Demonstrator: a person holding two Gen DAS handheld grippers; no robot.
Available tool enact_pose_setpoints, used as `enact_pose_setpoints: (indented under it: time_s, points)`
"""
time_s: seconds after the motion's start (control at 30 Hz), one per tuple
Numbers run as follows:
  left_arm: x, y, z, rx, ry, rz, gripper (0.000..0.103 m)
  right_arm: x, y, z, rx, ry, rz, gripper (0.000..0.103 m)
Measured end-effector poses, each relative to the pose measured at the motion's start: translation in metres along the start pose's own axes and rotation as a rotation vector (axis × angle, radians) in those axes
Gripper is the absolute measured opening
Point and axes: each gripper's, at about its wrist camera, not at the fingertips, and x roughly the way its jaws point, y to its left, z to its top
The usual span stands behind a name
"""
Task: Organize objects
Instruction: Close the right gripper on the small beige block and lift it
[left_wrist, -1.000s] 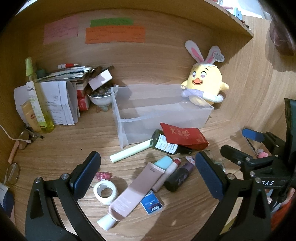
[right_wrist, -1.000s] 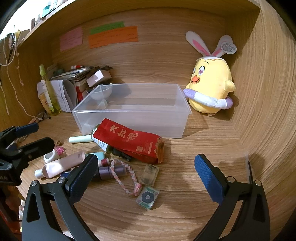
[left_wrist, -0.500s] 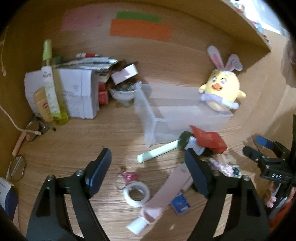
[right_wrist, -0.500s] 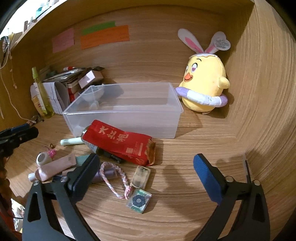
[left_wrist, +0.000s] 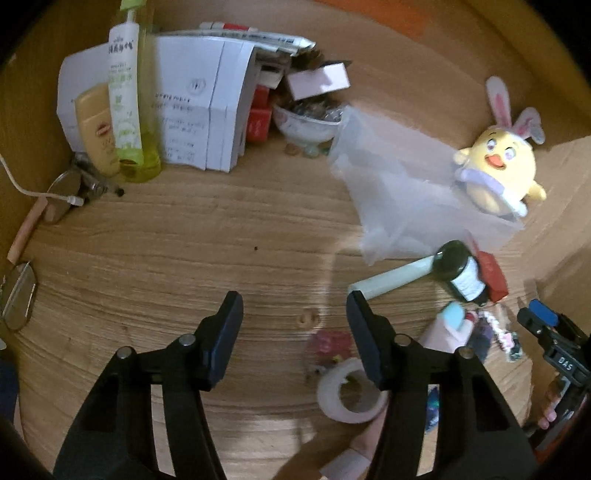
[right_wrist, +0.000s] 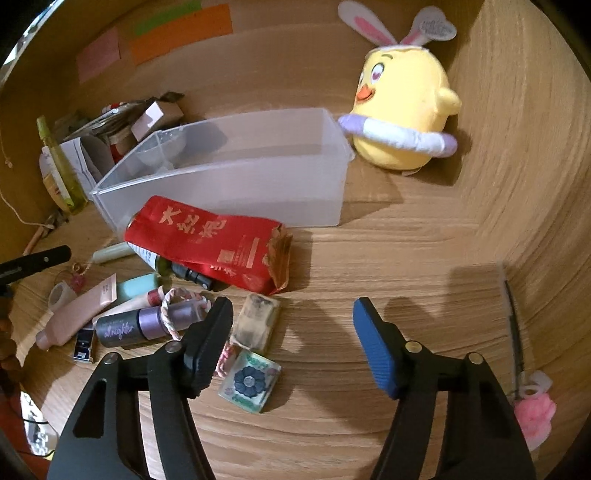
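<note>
A wooden bench (right_wrist: 369, 258) carries a clear bin (right_wrist: 229, 173) at the far side, clutter near it. Left tool (left_wrist: 294, 310) and right tool (right_wrist: 291, 317), jaws just narrowing, hold nothing.

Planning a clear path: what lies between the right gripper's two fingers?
Only bare wooden desktop lies between the right gripper fingers in the right wrist view; the small floral packet sits beside the left finger.
</note>
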Motion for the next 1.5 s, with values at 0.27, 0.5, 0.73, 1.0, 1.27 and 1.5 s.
enact_pose_setpoints:
  time_s: [0.27,0.5,0.73,1.0,1.27,1.5]
  points:
    - [0.011,-0.008,-0.001,0.058,0.037,0.031,0.053,0.017,0.014,-0.001,-0.025,0.056,0.022,0.058]
    - [0.016,-0.020,-0.004,0.116,0.062,0.044,0.034,0.024,0.017,-0.002,-0.041,0.092,0.009,0.045]
    - [0.013,-0.021,-0.007,0.122,0.055,0.047,0.014,0.023,0.027,-0.006,-0.099,0.079,-0.004,0.024]
    - [0.004,-0.026,-0.008,0.119,0.011,0.041,0.014,0.018,0.016,-0.009,-0.061,0.069,-0.004,0.023]
    - [-0.016,-0.044,0.003,0.132,-0.061,-0.005,0.014,-0.001,0.001,-0.007,-0.014,0.018,-0.023,0.023]
    - [-0.036,-0.065,0.011,0.153,-0.135,-0.050,0.014,-0.020,-0.002,0.004,-0.012,-0.052,-0.013,0.023]
